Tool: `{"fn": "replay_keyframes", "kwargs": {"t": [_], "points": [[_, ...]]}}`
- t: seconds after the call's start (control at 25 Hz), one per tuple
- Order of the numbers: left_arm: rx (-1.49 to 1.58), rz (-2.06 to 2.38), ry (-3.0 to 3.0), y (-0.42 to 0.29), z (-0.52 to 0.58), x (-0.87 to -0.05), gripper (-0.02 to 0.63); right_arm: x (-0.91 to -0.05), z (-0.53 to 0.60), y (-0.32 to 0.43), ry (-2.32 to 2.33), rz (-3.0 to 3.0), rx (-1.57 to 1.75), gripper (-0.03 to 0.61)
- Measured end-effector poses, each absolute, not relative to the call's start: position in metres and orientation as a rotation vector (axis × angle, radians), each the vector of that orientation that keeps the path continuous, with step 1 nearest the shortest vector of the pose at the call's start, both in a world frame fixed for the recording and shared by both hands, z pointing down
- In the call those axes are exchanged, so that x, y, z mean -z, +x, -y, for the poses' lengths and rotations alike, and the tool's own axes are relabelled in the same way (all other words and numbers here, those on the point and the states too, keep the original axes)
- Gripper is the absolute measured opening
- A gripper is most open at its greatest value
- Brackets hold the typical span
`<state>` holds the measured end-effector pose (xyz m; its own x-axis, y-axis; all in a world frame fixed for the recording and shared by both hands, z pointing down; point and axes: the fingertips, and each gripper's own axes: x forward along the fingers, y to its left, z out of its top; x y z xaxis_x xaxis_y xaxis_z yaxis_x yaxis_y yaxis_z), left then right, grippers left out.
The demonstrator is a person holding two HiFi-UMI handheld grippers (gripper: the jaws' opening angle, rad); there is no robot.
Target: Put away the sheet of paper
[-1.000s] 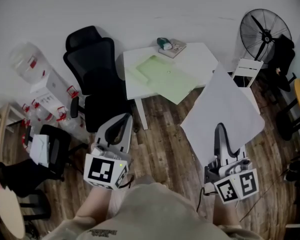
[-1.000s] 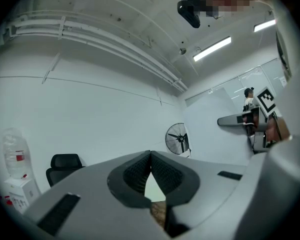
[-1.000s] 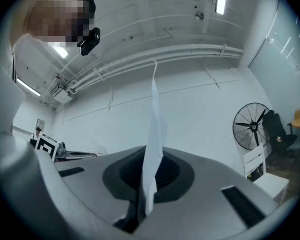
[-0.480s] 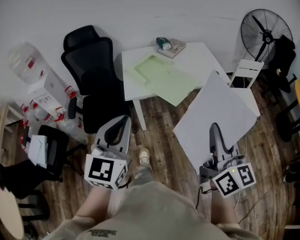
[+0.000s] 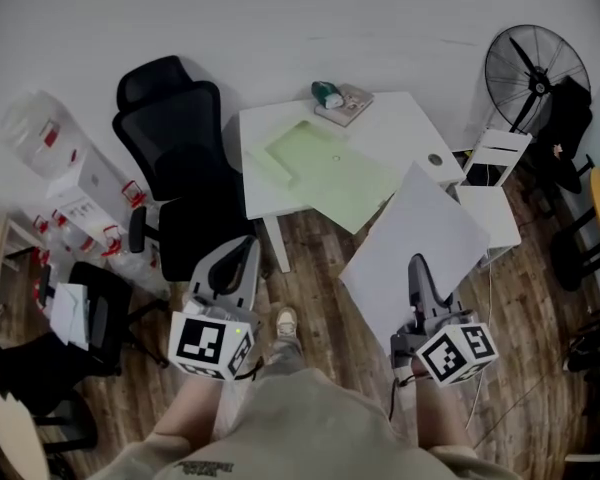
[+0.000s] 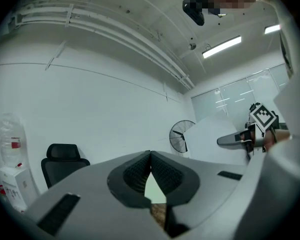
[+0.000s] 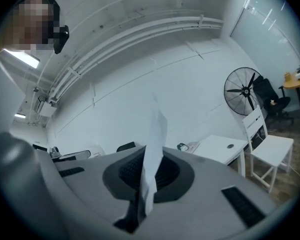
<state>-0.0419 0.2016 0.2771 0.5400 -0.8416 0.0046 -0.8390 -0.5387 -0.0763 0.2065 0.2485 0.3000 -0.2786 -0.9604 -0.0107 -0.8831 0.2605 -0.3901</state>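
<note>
The white sheet of paper (image 5: 417,242) hangs in the air over the wood floor, just right of the white table (image 5: 395,120). My right gripper (image 5: 417,265) is shut on its near edge. In the right gripper view the sheet (image 7: 157,128) stands edge-on and rises from between the closed jaws of that gripper (image 7: 148,153). My left gripper (image 5: 248,244) hovers over the floor near the table's front leg; its jaws (image 6: 150,155) are shut with nothing between them. A pale green folder (image 5: 330,163) lies on the table and hangs over its front edge.
A black office chair (image 5: 175,153) stands left of the table. A book with a teal object (image 5: 337,96) lies at the table's back edge. A white chair (image 5: 490,190) and a black floor fan (image 5: 535,66) stand to the right. Water bottles and boxes (image 5: 65,178) crowd the left wall.
My right gripper has carried the sheet to the left, nearer the table's front corner. The person's shoe has come into view on the floor. The left gripper has hardly moved.
</note>
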Motion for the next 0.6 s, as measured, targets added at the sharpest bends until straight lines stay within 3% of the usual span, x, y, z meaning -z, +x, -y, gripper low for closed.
{"fn": "replay_keyframes", "kwargs": {"t": [0.6], "points": [[0.275, -1.483, -2.768, -0.071, -0.018, -0.336, 0.020, -0.373, -0.068, 0.187, -1.814, -2.215, 0.787, 0.023]]}}
